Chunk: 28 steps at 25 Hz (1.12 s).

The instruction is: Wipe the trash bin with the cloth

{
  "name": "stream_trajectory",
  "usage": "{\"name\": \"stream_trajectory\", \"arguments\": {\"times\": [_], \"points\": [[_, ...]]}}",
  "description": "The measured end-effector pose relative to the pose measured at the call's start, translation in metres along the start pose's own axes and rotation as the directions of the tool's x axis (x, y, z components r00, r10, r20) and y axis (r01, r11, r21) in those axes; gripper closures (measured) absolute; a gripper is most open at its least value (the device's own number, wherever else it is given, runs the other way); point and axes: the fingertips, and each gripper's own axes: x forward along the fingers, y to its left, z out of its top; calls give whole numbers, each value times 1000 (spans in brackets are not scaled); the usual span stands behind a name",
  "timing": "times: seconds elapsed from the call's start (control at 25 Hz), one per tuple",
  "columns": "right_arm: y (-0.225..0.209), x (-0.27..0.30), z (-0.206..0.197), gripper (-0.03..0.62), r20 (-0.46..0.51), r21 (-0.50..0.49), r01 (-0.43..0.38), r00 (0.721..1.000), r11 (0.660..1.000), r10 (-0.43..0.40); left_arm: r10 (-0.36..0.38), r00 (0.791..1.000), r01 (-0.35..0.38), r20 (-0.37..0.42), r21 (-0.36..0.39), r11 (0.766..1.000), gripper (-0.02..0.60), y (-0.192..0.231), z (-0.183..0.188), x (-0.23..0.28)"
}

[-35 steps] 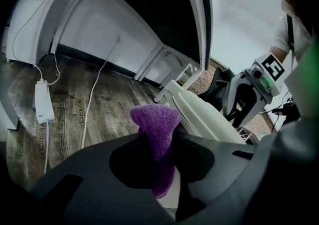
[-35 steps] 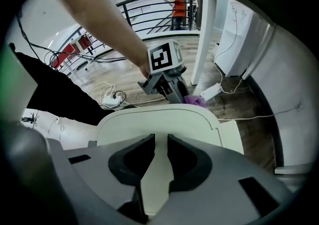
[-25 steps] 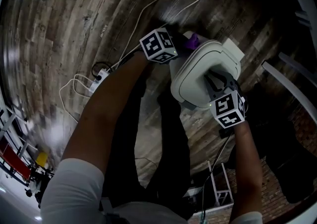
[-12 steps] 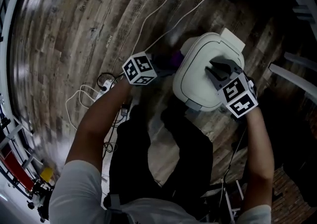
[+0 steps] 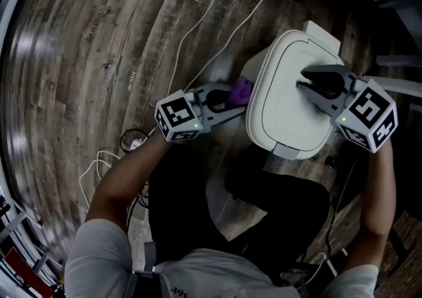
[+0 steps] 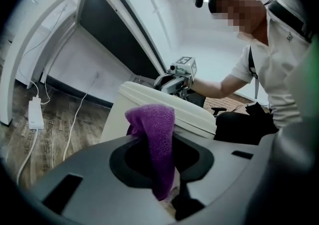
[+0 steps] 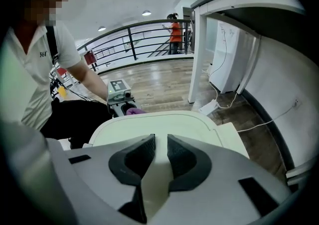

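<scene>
My left gripper (image 5: 236, 100) clamped the cloth (image 6: 152, 139) between its jaws beside the trash bin (image 5: 290, 102), and my right gripper (image 5: 307, 84), jaws slightly parted and empty, sat over the lid (image 7: 164, 122), so most wiping seemed left.

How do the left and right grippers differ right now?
The left gripper clamps the purple cloth; the right gripper holds nothing, jaws slightly apart. The left one points level at the side of the trash bin; the right angles down over its lid. Both carry marker cubes.
</scene>
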Motion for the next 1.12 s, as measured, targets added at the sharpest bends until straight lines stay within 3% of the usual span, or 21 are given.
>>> {"name": "stream_trajectory", "arguments": {"times": [0.16,0.4,0.56,0.64,0.72,0.8,0.92,1.04,1.12], "points": [[-2,-3,3,513,20,12,52,998,999,-52,-26,999,26,32,3,1000,498,-13,-8,-2],[-1,-3,1,545,-19,29,168,986,985,-168,-96,995,95,-36,-31,995,497,-48,-37,-8],[9,0,-2,582,-92,-60,216,971,974,-221,-222,970,218,-100,-43,975,497,-93,-55,-4],[21,-1,-3,585,-136,-114,194,969,974,-208,-281,952,280,-125,-26,960,497,-109,-57,-3],[32,-3,-2,583,-155,-144,175,968,974,-197,-294,949,297,-110,6,955,497,-112,-48,-6],[41,-5,4,583,-141,-159,184,968,970,-207,-254,966,255,-48,34,966,497,-99,-28,-18],[51,-8,12,583,-98,-157,201,971,967,-218,-121,991,118,65,50,992,497,-54,8,-43],[58,-6,11,583,-92,-149,200,972,968,-215,37,991,-44,127,54,998,497,11,30,-56],[60,-1,6,583,-109,-151,198,971,969,-215,121,986,-129,113,72,989,497,53,32,-53]]}}
